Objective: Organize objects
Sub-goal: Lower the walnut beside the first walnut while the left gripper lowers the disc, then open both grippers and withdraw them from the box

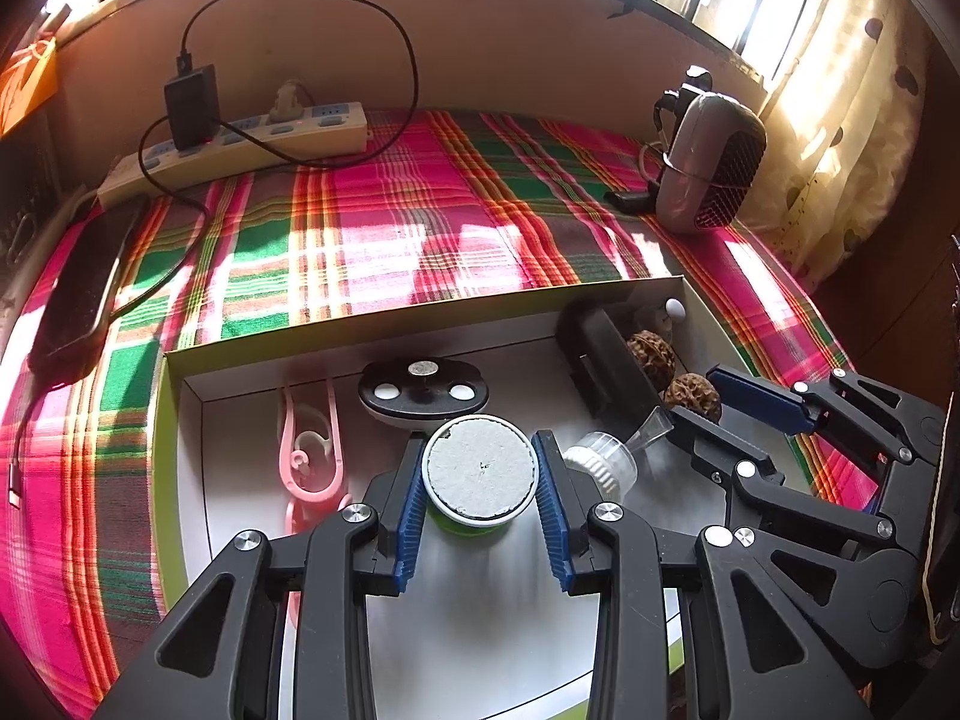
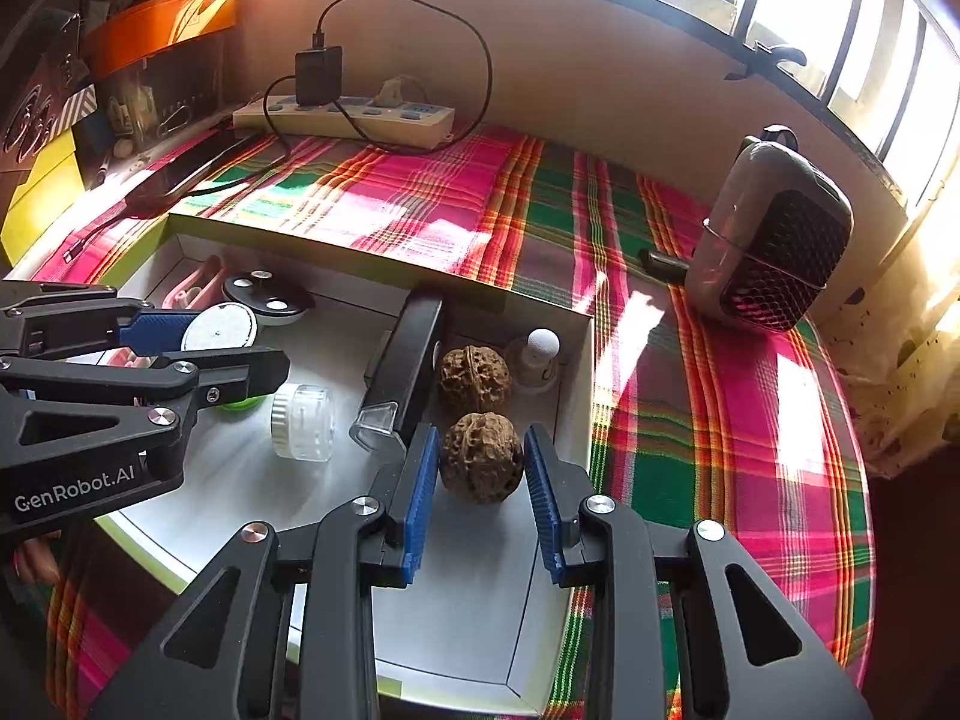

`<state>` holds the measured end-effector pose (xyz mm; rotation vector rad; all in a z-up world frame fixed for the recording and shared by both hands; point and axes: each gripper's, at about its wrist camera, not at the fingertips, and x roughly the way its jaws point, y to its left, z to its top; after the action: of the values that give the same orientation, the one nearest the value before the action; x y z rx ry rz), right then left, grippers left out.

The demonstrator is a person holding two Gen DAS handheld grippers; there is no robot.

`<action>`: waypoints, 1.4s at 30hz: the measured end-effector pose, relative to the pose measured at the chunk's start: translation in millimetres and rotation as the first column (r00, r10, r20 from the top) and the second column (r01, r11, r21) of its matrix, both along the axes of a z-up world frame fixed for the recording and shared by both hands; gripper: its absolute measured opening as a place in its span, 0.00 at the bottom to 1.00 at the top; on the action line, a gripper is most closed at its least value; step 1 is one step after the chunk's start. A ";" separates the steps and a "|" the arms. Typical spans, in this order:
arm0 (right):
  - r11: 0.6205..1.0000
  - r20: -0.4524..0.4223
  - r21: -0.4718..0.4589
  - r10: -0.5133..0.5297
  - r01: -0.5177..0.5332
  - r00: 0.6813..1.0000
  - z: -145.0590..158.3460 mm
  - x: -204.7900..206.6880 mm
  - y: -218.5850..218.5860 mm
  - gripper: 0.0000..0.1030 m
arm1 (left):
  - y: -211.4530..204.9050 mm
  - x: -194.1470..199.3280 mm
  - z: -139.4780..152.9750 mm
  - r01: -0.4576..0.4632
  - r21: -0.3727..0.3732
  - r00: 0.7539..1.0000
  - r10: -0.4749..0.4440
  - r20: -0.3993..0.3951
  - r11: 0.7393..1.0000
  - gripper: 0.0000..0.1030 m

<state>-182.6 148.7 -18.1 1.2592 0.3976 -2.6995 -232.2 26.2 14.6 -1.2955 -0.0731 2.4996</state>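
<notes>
A white box (image 1: pixel 372 324) lies on the plaid cloth and holds small items. My left gripper (image 1: pixel 479 468) is shut on a round green container with a white lid (image 1: pixel 479 469), inside the box. My right gripper (image 2: pixel 480 462) is open with its blue pads on either side of a brown walnut (image 2: pixel 480 457); small gaps show on both sides. A second walnut (image 2: pixel 474 379) lies just beyond it. A black stapler-like item (image 2: pixel 405 360), a clear white-capped jar (image 2: pixel 303 421), a pink clip (image 1: pixel 309 450) and a black round disc (image 1: pixel 423 391) are also in the box.
A grey mesh-fronted device (image 2: pixel 774 240) stands on the cloth at the right. A power strip (image 1: pixel 240 141) with a black charger and cable sits by the back wall. A dark phone (image 1: pixel 84 282) lies at the left. A small white-capped bottle (image 2: pixel 540 354) stands in the box corner.
</notes>
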 end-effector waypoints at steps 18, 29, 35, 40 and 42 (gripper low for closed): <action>0.998 -0.031 -0.053 -0.023 0.021 0.999 16.5 17.7 10.6 0.37 | -7.2 17.3 17.4 -0.004 0.014 0.999 0.004 -0.044 1.000 0.31; 0.988 -0.060 -0.133 -0.093 0.084 0.994 34.9 39.0 41.7 0.37 | -15.4 30.9 25.6 -0.009 0.016 0.997 0.010 -0.070 1.000 0.31; 0.976 -0.073 -0.178 -0.144 0.129 0.987 41.5 52.7 62.0 0.37 | -23.8 42.1 30.4 -0.007 0.027 0.997 0.009 -0.083 1.000 0.31; 0.967 -0.078 -0.196 -0.181 0.163 0.980 43.5 64.4 77.4 0.37 | -31.6 54.7 38.1 -0.014 0.037 0.995 0.018 -0.102 0.999 0.31; 0.963 -0.077 -0.199 -0.199 0.181 0.977 43.4 68.5 84.0 0.37 | -34.7 59.3 40.8 -0.017 0.050 0.994 0.022 -0.109 0.999 0.31</action>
<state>-114.1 232.8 25.3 1.1727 0.0248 -2.8819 -172.9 -8.5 55.4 -1.1420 -0.1209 2.5635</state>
